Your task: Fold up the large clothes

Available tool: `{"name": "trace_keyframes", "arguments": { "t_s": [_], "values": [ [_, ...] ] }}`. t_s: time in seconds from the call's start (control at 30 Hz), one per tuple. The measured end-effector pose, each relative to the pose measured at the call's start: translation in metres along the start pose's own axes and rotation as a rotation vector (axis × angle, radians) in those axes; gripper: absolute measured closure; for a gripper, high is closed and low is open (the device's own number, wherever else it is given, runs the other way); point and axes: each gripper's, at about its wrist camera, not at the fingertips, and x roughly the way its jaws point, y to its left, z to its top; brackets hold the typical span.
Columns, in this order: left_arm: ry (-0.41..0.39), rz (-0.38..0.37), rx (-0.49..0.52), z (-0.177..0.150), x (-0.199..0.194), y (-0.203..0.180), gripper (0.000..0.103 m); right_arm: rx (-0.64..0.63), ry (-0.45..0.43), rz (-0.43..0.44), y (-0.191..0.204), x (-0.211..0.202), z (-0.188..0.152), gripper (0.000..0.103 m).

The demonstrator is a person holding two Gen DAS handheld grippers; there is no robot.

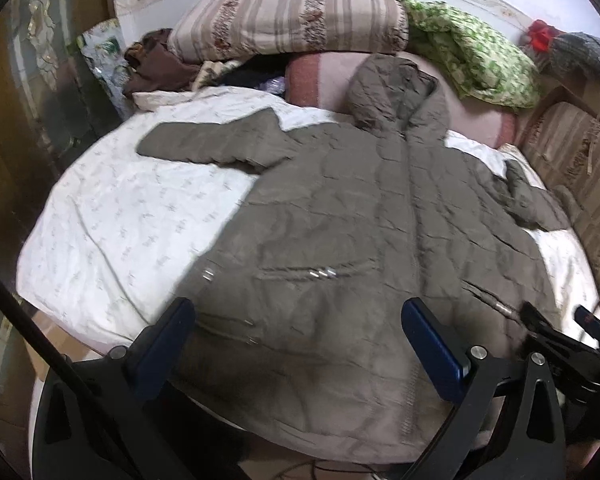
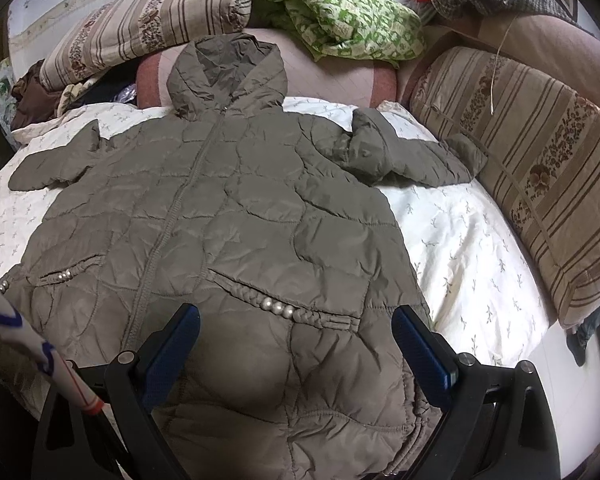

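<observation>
My left gripper (image 1: 298, 320) has its two blue-padded fingers spread wide and holds nothing; it hovers over the lower hem area of the coat (image 1: 340, 240). My right gripper (image 2: 296, 326) is spread just as wide, also empty, above the coat (image 2: 220, 208) near its lower right pocket. I cannot tell whether either one touches the fabric.

The one coat is olive-brown, quilted and puffy, and lies front up and flat on a white sheet (image 2: 460, 240) with a small sprig print, which covers the bed. Its zip (image 2: 180, 200) is closed and runs up the middle to the hood (image 2: 228, 76), which rests on a pink blanket (image 2: 332, 80) at the head of the bed. There are two sleeves: the one on the left of the right wrist view (image 2: 52, 168) lies out straight, and the one on the right (image 2: 400, 156) is crumpled and bent. Two braided pockets are clear in that view, each with a few silvery beads (image 2: 276, 306).

Around the bed I count two striped, flowered cushions, one at the head (image 2: 148, 20) and one along the right side (image 2: 540, 184). A green patterned cloth (image 2: 340, 16) lies bunched between them. A white pole (image 2: 40, 344) with blue marks crosses the lower left of the right wrist view.
</observation>
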Motion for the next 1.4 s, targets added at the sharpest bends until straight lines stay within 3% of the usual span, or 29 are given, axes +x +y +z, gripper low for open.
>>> {"name": "trace_keyframes", "arguments": {
  "t_s": [0.23,0.47,0.67,0.7,0.77,0.8,0.83,0.97,1.2,1.4],
  "values": [
    [-0.013,0.095,-0.09,0.01,0.015,0.051,0.0,-0.001,0.018,-0.003,-0.001,0.006,-0.003,0.004],
    [0.03,0.189,-0.048,0.019,0.048,0.087,0.0,-0.014,0.034,-0.003,0.003,0.011,-0.004,0.004],
    [0.196,0.041,-0.061,0.021,0.118,0.117,0.0,-0.012,0.049,-0.011,0.004,0.016,-0.004,0.004],
    [0.22,0.028,-0.065,0.019,0.126,0.118,0.003,-0.016,0.051,-0.011,0.005,0.016,-0.005,0.004],
    [0.297,-0.001,-0.059,0.013,0.144,0.115,0.033,-0.024,0.05,-0.013,0.008,0.016,-0.005,0.004],
    [0.351,-0.03,-0.058,0.009,0.151,0.112,0.066,-0.031,0.049,-0.016,0.01,0.015,-0.005,0.004],
    [0.382,-0.047,-0.064,0.005,0.156,0.109,0.078,-0.035,0.049,-0.018,0.011,0.015,-0.005,0.004],
    [0.335,0.01,-0.046,-0.005,0.14,0.096,0.081,-0.039,0.05,-0.023,0.014,0.016,-0.004,0.004],
    [0.283,0.042,-0.016,-0.032,0.096,0.083,0.081,-0.055,0.049,-0.023,0.016,0.017,-0.003,0.004],
    [0.184,0.106,-0.009,-0.02,0.057,0.077,0.075,-0.056,0.042,-0.002,0.014,0.016,-0.003,0.004]
  ]
}}
